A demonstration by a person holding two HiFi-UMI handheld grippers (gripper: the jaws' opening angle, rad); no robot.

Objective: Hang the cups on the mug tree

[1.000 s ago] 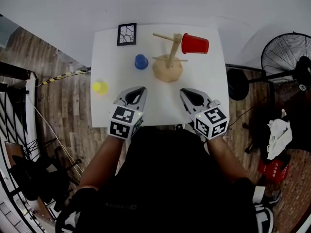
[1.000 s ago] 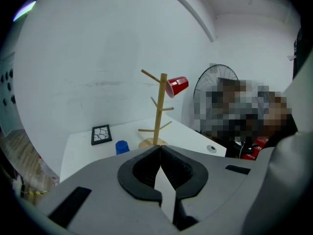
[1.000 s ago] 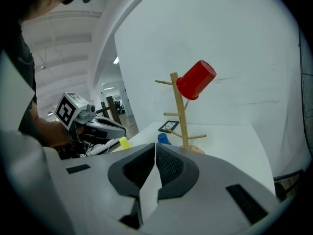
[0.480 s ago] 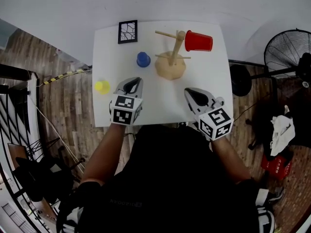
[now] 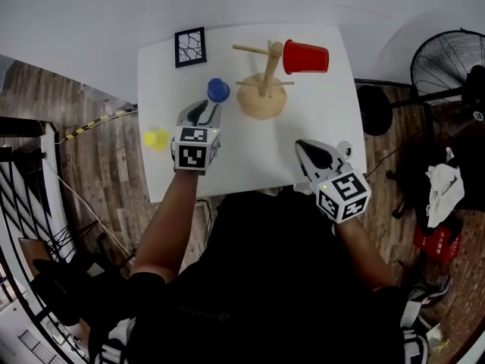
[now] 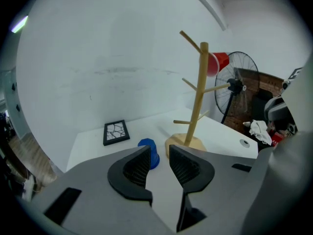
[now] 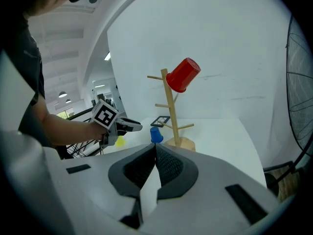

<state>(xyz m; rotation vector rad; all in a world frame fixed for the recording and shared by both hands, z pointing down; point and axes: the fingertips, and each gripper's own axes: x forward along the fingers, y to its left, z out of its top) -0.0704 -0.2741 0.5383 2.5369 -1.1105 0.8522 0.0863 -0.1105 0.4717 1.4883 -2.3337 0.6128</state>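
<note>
A wooden mug tree point(image 5: 263, 89) stands at the back of the white table point(image 5: 326, 127), and a red cup point(image 5: 305, 57) hangs on its top right peg. A blue cup point(image 5: 218, 89) sits upside down to the left of the tree's base. A yellow cup point(image 5: 157, 139) stands at the table's left edge. My left gripper point(image 5: 201, 111) is just short of the blue cup point(image 6: 149, 153). Its jaws have just been opening and nothing is between them. My right gripper point(image 5: 305, 149) hovers shut and empty near the front right edge, pointing at the tree point(image 7: 171, 111).
A small black-framed picture point(image 5: 190, 47) lies at the back left of the table. A standing fan point(image 5: 447, 67) and a bundle of cloth point(image 5: 439, 196) are on the floor to the right. A white wall runs behind the table.
My left gripper has moved forward over the table to the blue cup and its jaws have parted. The right gripper has stayed near the front edge, shut.
</note>
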